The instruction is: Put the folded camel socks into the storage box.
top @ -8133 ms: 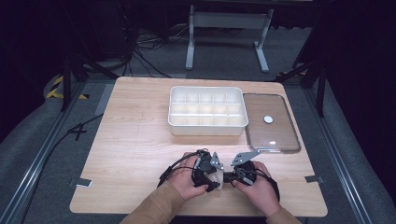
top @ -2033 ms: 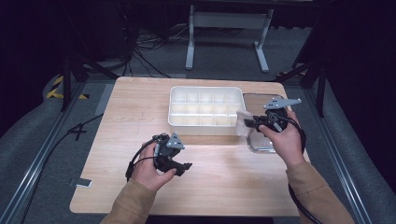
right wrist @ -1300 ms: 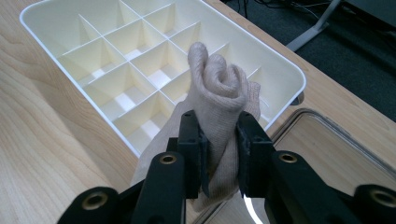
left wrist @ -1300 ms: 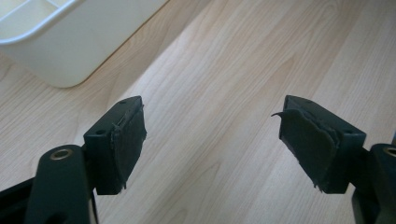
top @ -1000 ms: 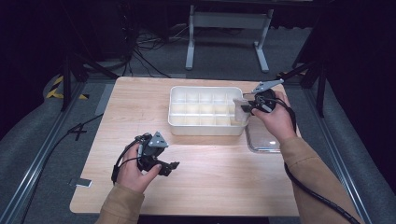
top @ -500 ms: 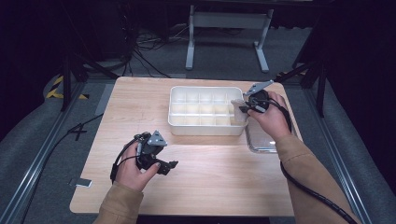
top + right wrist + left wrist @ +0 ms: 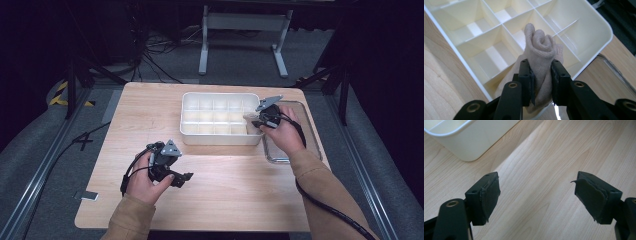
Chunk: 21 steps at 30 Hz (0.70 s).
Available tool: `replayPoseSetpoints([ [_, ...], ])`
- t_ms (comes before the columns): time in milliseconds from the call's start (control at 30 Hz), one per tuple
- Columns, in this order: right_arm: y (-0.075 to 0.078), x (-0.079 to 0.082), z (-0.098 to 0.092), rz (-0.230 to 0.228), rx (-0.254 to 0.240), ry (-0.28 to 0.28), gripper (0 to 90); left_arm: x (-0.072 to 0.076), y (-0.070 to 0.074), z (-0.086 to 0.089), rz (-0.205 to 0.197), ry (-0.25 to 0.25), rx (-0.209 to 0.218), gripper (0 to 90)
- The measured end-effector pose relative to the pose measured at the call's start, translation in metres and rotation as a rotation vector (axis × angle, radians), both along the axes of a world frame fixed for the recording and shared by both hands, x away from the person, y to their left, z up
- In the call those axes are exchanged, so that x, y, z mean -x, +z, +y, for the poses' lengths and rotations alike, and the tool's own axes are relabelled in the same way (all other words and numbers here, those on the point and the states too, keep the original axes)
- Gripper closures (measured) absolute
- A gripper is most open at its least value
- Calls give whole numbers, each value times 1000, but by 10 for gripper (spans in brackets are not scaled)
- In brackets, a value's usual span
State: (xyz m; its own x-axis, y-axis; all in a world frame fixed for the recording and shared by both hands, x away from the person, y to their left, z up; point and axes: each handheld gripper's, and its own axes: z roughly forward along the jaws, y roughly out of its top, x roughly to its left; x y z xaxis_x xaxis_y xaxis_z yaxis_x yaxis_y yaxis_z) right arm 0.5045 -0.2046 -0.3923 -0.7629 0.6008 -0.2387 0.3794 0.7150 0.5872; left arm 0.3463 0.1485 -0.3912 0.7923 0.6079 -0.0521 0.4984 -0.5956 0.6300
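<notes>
A white divided box (image 7: pixel 220 120) stands at the middle back of the wooden table (image 7: pixel 225 200). My right gripper (image 7: pixel 256 119) hangs over the box's right front corner, shut on a rolled beige sock (image 7: pixel 540 53). The sock (image 7: pixel 249 118) points down into the box's near right compartments (image 7: pixel 564 47). My left gripper (image 7: pixel 184 178) rests low over the table's front left, open, with only bare wood (image 7: pixel 536 195) between its jaws. A corner of the box (image 7: pixel 466 137) lies ahead of it.
A clear lid (image 7: pixel 305 140) lies flat on the table to the right of the box, partly under my right hand. Beyond the table's far edge stand a metal frame (image 7: pixel 245 30) and cables (image 7: pixel 145 50) on the dark floor.
My right gripper has carried the sock down and a little leftward, from above the box's right edge to just over its near right compartments. The left gripper has stayed put.
</notes>
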Motion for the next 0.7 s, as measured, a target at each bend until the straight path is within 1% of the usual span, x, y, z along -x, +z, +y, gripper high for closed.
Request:
replayPoseSetpoints([
  [33, -4, 0, 1, 11, 8, 0, 736, 0, 0, 0, 5, 1, -1, 208],
  [67, -4, 0, 1, 11, 8, 0, 736, 0, 0, 0, 5, 1, -1, 208],
  [100, -7, 0, 3, 26, 10, -3, 735, 0, 0, 0, 0, -6, -7, 208],
  [200, -9, -1, 4, 35, 19, -15, 729, 0, 0, -2, 5, -12, -3, 208],
  [233, -10, -1, 4, 35, 23, -18, 729, 0, 0, -2, 4, -18, -14, 208],
  [300, -12, -1, 4, 44, 27, -24, 729, 0, -1, -3, 8, -12, -9, 208],
  [333, -13, -2, 5, 59, 26, -29, 730, 0, -1, -3, 4, -15, -13, 208],
  [500, -18, -1, 6, 102, 35, -43, 735, 0, -2, -4, 12, -18, -14, 208],
  [600, -20, -1, 7, 113, 36, -50, 736, 0, -2, -5, 11, -17, -15, 208],
  [667, -21, -2, 6, 121, 42, -53, 737, 0, -2, -6, 9, -26, -28, 208],
  [700, -21, -2, 6, 127, 39, -56, 737, 0, -2, -6, 11, -26, -25, 208],
])
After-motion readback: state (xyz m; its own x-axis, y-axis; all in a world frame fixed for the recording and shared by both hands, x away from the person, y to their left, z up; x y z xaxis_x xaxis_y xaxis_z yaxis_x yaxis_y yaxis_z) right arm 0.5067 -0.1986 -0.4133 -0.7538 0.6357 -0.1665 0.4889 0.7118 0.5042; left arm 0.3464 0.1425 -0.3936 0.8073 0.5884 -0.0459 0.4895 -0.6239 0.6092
